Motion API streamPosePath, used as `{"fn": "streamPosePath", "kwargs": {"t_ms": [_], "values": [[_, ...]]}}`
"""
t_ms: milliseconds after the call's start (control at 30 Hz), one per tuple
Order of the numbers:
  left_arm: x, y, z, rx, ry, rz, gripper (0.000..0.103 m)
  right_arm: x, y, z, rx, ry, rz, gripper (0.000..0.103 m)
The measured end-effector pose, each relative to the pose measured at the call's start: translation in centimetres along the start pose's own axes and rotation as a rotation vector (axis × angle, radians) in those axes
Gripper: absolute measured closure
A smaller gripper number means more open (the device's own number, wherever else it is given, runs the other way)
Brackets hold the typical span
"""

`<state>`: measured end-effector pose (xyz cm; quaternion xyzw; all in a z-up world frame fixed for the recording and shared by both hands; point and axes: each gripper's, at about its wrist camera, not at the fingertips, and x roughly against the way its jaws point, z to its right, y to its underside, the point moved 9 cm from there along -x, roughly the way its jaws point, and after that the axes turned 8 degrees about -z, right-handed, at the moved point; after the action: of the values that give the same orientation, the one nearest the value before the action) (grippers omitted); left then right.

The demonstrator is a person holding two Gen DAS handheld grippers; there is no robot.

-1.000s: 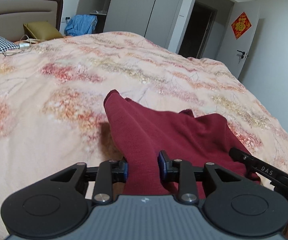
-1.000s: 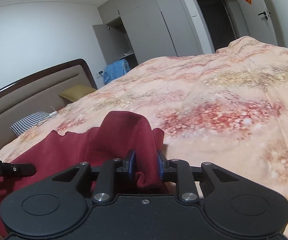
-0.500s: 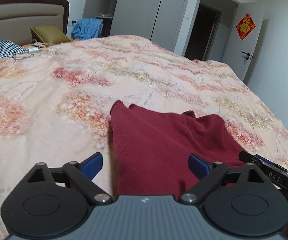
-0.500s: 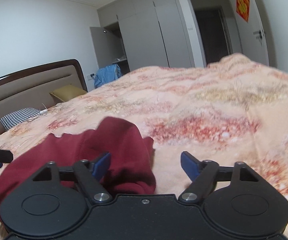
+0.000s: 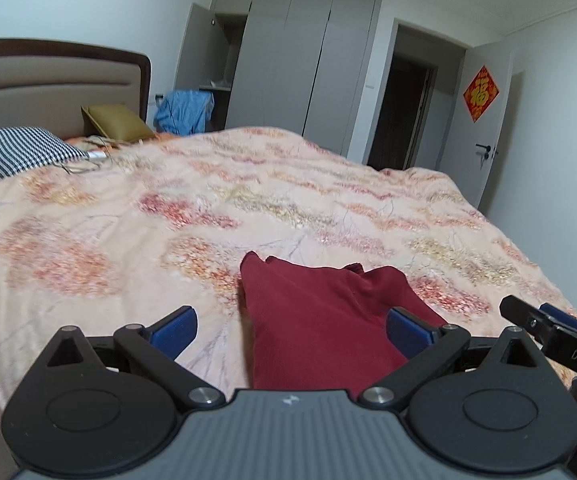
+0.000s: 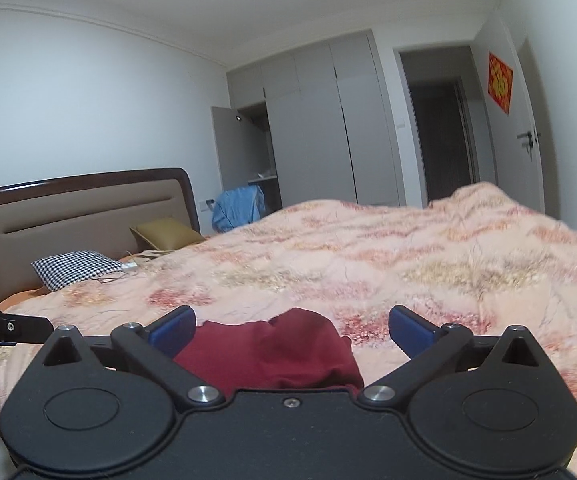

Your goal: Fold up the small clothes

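A dark red knitted garment [image 5: 328, 300] lies folded on the floral bedspread [image 5: 248, 208], near its front edge. My left gripper [image 5: 290, 320] hangs just above and behind the garment. Its jaws are opening wide, the blue pads [image 5: 174, 322] clear of the cloth, nothing held. In the right wrist view the same garment [image 6: 272, 356] lies low between the spread fingers of my right gripper [image 6: 290, 326]. Those jaws are opening too, with the pads off the fabric. The right gripper's black finger [image 5: 548, 328] shows at the right edge of the left view.
A padded headboard [image 6: 80, 216] stands at the far left, with a checked pillow [image 5: 24, 150], an olive cushion [image 5: 114, 120] and a cable by it. Blue clothing [image 5: 186, 110] hangs beyond the bed. Grey wardrobes [image 5: 300, 64] and a dark doorway [image 5: 402, 112] line the back wall.
Both grippers let go of the red garment and opened wide. Both drew back and rose, so the garment now lies flat on the bedspread and looks smaller in each view.
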<state>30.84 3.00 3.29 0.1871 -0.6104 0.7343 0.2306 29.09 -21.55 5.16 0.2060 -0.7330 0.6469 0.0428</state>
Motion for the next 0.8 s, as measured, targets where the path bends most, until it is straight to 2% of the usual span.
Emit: {"fn": "streamPosePath", "kwargs": {"t_ms": [200, 400, 567, 800], "values": [[5.2, 2.6, -0.3, -0.031, -0.018, 0.042, 0.0, 6.0, 1.4, -2.6, 0.038, 0.002, 0.04, 0.001], [9.2, 6.4, -1.2, -0.023, -0.032, 0.06, 0.0, 10.2, 4.4, -4.4, 0.03, 0.01, 0.046, 0.001], [10.5, 9.6, -2.1, -0.01, -0.032, 0.051, 0.0, 12.3, 7.2, -5.4, 0.011, 0.034, 0.058, 0.001], [11.0, 13.2, -3.0, 0.009, -0.033, 0.056, 0.0, 13.9, 10.7, -6.2, 0.04, 0.114, 0.092, 0.001]]}}
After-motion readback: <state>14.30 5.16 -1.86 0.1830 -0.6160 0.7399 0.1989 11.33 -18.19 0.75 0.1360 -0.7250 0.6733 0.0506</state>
